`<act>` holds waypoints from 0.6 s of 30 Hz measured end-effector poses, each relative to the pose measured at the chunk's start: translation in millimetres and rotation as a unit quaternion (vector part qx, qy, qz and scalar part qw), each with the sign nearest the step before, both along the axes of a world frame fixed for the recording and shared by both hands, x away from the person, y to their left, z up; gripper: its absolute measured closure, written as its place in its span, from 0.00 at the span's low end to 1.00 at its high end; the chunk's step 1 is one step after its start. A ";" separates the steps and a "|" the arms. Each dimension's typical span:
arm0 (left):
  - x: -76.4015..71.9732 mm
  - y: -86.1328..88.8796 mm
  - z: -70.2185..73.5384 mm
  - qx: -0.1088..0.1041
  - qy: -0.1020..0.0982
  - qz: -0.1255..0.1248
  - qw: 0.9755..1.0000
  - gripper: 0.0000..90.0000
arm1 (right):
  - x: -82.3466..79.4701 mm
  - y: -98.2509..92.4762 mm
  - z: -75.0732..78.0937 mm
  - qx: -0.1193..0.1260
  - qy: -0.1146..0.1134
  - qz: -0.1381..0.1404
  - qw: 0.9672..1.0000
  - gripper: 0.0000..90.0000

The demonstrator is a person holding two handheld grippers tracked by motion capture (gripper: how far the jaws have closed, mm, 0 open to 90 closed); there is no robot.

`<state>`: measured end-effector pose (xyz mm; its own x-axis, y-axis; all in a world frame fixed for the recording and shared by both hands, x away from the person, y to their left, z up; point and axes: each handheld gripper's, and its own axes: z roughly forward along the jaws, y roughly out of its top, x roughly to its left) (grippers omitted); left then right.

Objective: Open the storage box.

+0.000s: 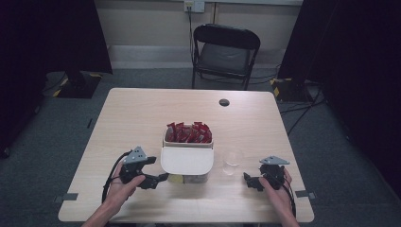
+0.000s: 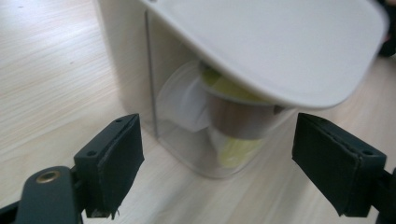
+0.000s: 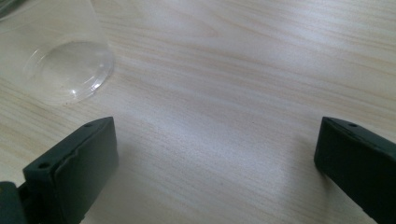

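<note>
A clear box [image 1: 187, 156] stands at mid-table. Its far half holds several red packets [image 1: 188, 133]. A white lid [image 1: 186, 160] covers its near half, tilted up at the front [image 2: 280, 46]. Under the lid lie yellow-green and white pieces [image 2: 229, 116] behind the clear wall. My left gripper [image 1: 158, 178] is open, its jaws aimed at the box's near left corner, close to it but apart [image 2: 217, 168]. A clear plastic cup [image 1: 232, 161] stands right of the box. My right gripper [image 1: 249, 179] is open just to the right of the cup [image 3: 56, 60], with bare table between its jaws [image 3: 215, 163].
The wooden table [image 1: 142, 113] has a round cable hole [image 1: 224, 102] at the far side. A black folding chair [image 1: 224, 54] stands beyond it. Dark curtains and stand bases flank the room on both sides.
</note>
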<state>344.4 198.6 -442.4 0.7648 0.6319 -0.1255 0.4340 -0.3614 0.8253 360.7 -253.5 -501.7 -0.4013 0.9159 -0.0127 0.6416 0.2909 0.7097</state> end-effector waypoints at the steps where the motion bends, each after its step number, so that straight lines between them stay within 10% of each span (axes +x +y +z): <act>1: 1.2 -0.8 1.6 0.016 -0.008 -0.003 1.000 0.17 | 0.0 0.0 0.0 0.000 0.000 0.000 1.000 0.00; 18: 3.6 -2.2 6.8 -0.011 0.007 -0.009 1.000 0.17 | 0.0 0.0 0.0 0.000 0.000 0.000 1.000 0.00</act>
